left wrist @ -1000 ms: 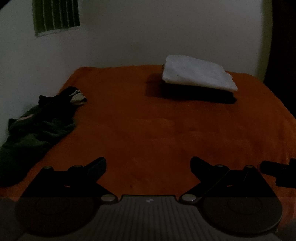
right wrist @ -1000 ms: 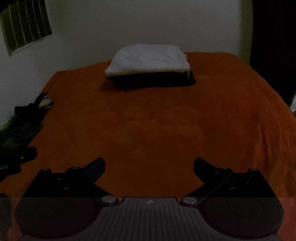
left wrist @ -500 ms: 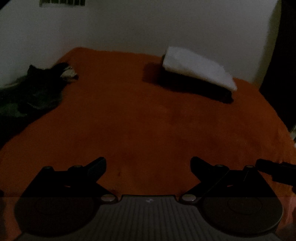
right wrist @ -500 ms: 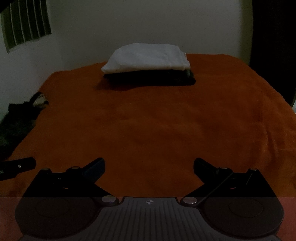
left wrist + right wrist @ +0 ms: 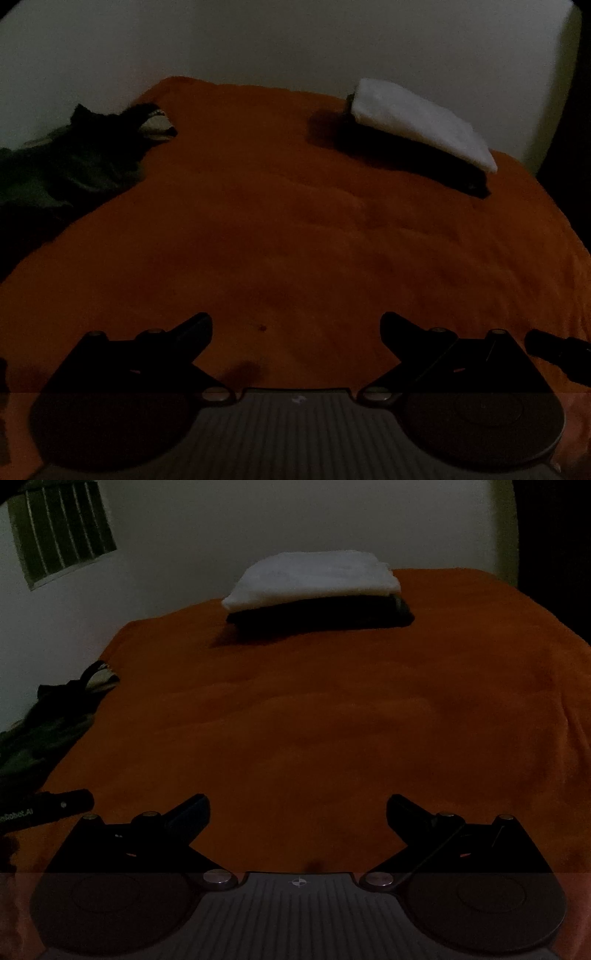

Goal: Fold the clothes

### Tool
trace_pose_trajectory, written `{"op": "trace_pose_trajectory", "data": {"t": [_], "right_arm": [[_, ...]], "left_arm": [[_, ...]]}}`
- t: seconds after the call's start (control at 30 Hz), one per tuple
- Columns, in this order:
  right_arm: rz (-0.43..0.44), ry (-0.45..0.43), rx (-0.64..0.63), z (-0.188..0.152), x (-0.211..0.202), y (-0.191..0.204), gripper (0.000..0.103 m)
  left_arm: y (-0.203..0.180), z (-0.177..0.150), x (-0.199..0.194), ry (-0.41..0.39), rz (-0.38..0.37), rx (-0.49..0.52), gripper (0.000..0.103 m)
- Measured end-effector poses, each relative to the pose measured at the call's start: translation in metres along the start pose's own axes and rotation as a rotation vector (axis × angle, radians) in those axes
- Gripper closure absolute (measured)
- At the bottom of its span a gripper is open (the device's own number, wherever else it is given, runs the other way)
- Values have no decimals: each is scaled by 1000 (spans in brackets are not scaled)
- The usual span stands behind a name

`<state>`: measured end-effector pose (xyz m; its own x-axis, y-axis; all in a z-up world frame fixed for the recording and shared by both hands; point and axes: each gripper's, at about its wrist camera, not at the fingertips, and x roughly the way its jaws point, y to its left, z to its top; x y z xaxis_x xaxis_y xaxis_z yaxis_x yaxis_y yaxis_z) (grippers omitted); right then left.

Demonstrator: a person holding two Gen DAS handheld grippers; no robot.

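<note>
A heap of dark green and black unfolded clothes (image 5: 74, 162) lies at the left edge of the orange bed (image 5: 295, 240), also seen as a dark heap (image 5: 48, 723) in the right wrist view. A folded white garment (image 5: 417, 122) rests on a folded dark one (image 5: 424, 162) at the far side; the same white garment (image 5: 314, 581) tops the dark one (image 5: 321, 614). My left gripper (image 5: 295, 325) is open and holds nothing. My right gripper (image 5: 297, 806) is open too, low over the blanket.
A pale wall runs behind the bed, with a slatted vent (image 5: 61, 528) at the upper left. The right gripper's tip (image 5: 557, 354) shows at the left view's right edge, the left gripper's tip (image 5: 48, 810) at the right view's left edge.
The left gripper has tilted and swung, so the clothes heap and the folded stack sit higher in its view. The right gripper shifted slightly. Both stayed open.
</note>
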<state>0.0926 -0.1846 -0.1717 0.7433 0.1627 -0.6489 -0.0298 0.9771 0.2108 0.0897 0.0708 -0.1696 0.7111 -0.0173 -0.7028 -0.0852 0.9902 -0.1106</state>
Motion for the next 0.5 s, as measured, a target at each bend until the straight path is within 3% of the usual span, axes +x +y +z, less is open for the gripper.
{"op": "trace_pose_trajectory", "data": {"t": [0.1, 0.23, 0.5], "right_arm": [[-13, -4, -67, 15, -3, 16, 0], [70, 4, -137, 36, -2, 50, 0], [229, 45, -160, 64, 9, 131, 0]], "left_arm": [[25, 16, -21, -12, -9, -7, 0], [64, 32, -49, -46, 110, -4, 0], [172, 41, -88, -62, 301, -133, 0]]}}
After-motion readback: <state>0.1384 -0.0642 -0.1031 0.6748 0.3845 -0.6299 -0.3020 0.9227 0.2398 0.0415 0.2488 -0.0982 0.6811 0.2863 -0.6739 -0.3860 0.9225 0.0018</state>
